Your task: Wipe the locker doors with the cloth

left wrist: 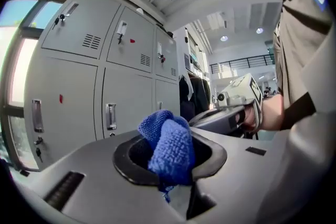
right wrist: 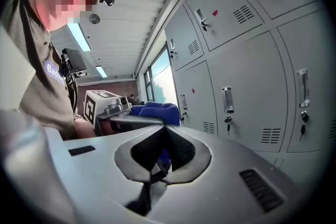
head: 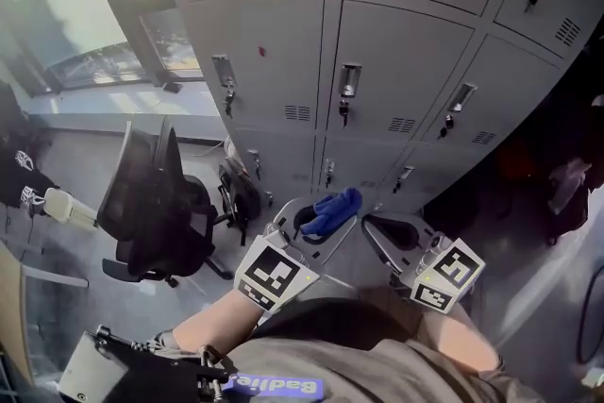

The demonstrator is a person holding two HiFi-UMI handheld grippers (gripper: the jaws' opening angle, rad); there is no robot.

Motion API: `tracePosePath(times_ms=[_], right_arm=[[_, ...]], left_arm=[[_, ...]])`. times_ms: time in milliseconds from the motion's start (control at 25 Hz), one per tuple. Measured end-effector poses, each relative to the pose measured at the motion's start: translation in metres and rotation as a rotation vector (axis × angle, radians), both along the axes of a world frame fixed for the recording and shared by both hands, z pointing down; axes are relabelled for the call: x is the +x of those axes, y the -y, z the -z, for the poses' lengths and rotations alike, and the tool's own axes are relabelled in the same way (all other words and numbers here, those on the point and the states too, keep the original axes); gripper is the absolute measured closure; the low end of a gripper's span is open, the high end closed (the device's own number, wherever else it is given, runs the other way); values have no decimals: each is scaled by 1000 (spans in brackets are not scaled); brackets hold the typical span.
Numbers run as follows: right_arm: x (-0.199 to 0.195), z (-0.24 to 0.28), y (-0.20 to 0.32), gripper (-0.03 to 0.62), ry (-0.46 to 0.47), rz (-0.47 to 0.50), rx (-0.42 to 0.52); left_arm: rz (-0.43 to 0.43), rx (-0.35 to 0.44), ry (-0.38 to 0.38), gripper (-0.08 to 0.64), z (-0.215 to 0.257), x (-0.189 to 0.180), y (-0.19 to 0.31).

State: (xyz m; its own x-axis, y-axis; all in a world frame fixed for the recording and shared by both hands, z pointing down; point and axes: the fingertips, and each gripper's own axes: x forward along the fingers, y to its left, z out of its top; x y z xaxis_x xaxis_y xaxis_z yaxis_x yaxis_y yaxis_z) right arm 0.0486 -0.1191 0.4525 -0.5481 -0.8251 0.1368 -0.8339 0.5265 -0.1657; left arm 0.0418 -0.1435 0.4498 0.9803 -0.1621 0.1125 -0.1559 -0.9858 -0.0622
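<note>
Fingers of your left gripper [left wrist: 168, 161] pinch the blue cloth [left wrist: 169, 145]. It is bunched into a thick wad that fills the gap between them and bulges out past the tips. In the head view the wad [head: 332, 210] juts forward and a little to your right from the left gripper [head: 314, 224], with its long axis pointing at the lockers. The fingers of your right gripper [right wrist: 164, 132] are pressed together at the tips with nothing between them; the scrap of blue seen through them is the left gripper's cloth beyond. The right gripper [head: 376, 226] sits just beside the left one, low and close to your body.

The locker doors [head: 396, 61] lie straight ahead of both pairs of fingers and rise above them, well apart from the cloth, which touches no door yet. Since the left gripper carries the cloth, that arm has the reach to make. The lower row of small doors [head: 354, 163] looks nearest to the wad, judging from the head view. Latch handles and keys [head: 347, 90] stand proud of each door, so the cloth may snag there. A black office chair [head: 156, 203] stands off to your left, clear of the path forward.
</note>
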Motion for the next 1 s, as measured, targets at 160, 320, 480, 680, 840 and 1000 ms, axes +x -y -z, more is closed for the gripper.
tracePosePath(times_ms=[160, 320, 480, 680, 840, 1000], right_arm=[[26, -6, -9, 588, -94, -31, 78], [41, 7, -7, 588, -158, -52, 181], [51, 24, -1, 588, -181, -76, 241], [49, 31, -5, 588, -161, -77, 249], [45, 33, -11, 588, -140, -77, 243], [40, 34, -15, 588, -133, -78, 239]], left_arm=[[25, -46, -25, 436, -2, 16, -5], [43, -53, -42, 436, 5, 31, -8], [55, -9, -53, 436, 19, 43, -10], [68, 7, -55, 436, 24, 42, -22], [78, 13, -54, 436, 24, 36, -28], [79, 13, -55, 436, 24, 29, -32]])
